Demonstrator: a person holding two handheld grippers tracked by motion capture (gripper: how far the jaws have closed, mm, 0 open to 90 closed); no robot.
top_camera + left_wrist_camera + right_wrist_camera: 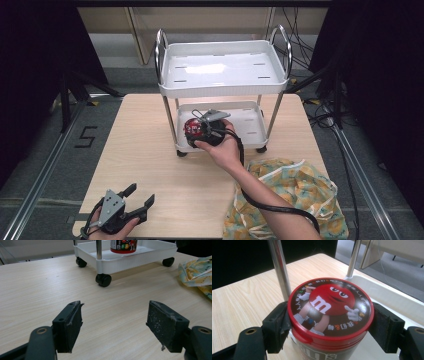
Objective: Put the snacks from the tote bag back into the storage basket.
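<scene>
Candy jar gripped over the cart's lower tray.

At the table's near left corner the left gripper rests with jaws spread wide, holding nothing. Farther right, the right gripper has its jaws closed around the red-lidded candy jar, upright in the white cart's bottom tray; a patterned cloth lies rightmost.

A cart is standing at the table's far middle. A can is sitting on its lower shelf, at the left. A cloth is lying at the near right, before the cart.
</scene>
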